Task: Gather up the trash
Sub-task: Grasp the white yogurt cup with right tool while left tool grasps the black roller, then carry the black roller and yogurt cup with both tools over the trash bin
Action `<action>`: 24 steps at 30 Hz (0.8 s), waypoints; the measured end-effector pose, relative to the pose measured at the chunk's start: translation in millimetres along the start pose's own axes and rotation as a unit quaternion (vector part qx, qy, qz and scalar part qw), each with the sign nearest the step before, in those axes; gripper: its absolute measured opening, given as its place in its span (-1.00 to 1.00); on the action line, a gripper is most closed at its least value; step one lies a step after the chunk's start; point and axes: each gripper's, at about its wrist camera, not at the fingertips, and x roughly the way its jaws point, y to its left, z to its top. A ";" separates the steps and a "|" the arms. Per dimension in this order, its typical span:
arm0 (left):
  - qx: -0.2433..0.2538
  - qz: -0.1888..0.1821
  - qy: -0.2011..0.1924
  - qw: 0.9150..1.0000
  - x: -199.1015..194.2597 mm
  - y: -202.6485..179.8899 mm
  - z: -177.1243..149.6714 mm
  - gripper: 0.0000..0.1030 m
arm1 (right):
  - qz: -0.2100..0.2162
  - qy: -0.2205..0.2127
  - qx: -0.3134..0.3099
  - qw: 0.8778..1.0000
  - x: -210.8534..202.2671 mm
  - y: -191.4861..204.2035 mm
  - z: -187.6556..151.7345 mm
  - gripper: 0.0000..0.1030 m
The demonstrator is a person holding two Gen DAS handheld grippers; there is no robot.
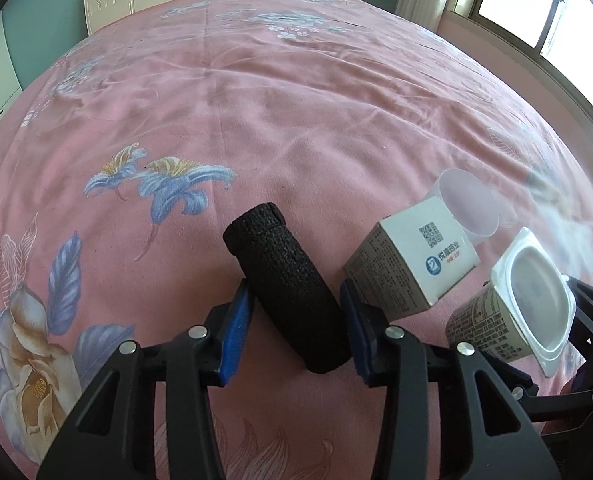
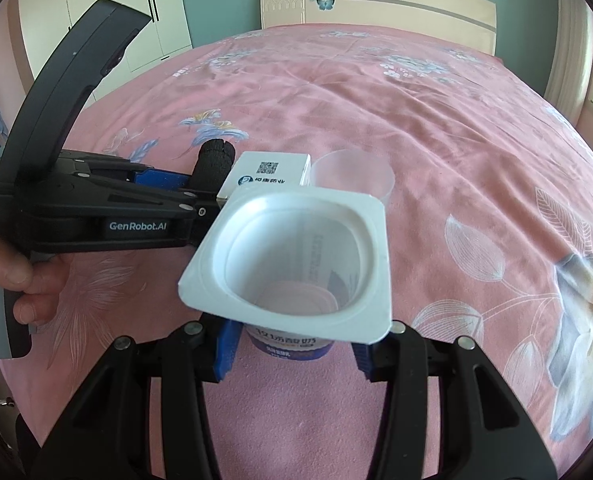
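On a bed with a pink flowered bedspread (image 1: 296,120), the left gripper (image 1: 296,320) has its blue pads pressed against both sides of a black foam cylinder (image 1: 284,280) that lies tilted on the cloth near the bed's foot edge. Just beside it stands a white cardboard medicine box (image 1: 412,264) with a QR code, and behind that a clear plastic cup (image 1: 470,204). The right gripper (image 2: 292,344) is clamped on an empty yogurt cup (image 2: 292,264), tipped with its mouth toward the camera. A hand (image 2: 20,280) holds the left gripper's handle.
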 end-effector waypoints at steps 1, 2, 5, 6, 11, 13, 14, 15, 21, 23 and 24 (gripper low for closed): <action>0.001 0.001 0.000 1.000 -2.1 0.3 -1.3 -0.11 | 0.002 0.000 0.000 1.000 -1.6 0.3 -0.6 -0.08; -0.001 0.006 -0.001 1.000 -3.7 1.3 -2.8 -0.11 | 0.002 -0.001 0.002 1.000 -2.9 0.3 -1.0 -0.08; -0.014 0.002 0.004 1.000 -6.3 7.0 -5.3 -0.11 | 0.004 -0.003 0.004 1.000 -8.2 0.7 -2.5 -0.08; -0.021 0.000 0.006 1.000 -7.4 9.6 -5.4 -0.11 | 0.005 -0.004 0.003 1.000 -9.6 0.9 -2.6 -0.08; -0.032 0.011 0.023 0.999 -9.3 16.1 -6.5 -0.11 | 0.005 -0.005 -0.001 1.000 -14.3 3.2 -3.6 -0.08; -0.035 0.015 0.036 0.999 -2.4 17.1 -5.5 -0.09 | 0.006 -0.003 0.000 1.000 -13.1 3.3 -3.8 -0.08; -0.038 0.015 0.039 0.998 1.1 17.8 -5.2 -0.09 | 0.005 -0.002 0.000 1.000 -12.3 3.1 -4.2 -0.08; -0.047 0.013 0.045 0.998 4.7 19.7 -4.6 -0.05 | 0.005 0.000 0.000 1.000 -11.2 3.1 -4.6 -0.08; -0.018 0.045 0.039 0.998 10.8 4.0 -3.1 -0.10 | 0.007 -0.001 -0.001 1.000 -10.3 2.0 -7.6 -0.08; -0.029 0.039 0.039 0.998 6.2 7.2 -3.4 -0.14 | 0.006 0.002 -0.002 1.000 -10.5 1.3 -8.5 -0.08; -0.025 0.038 0.038 0.998 3.3 6.5 -4.2 -0.15 | 0.005 0.000 -0.003 1.000 -12.3 1.6 -9.0 -0.08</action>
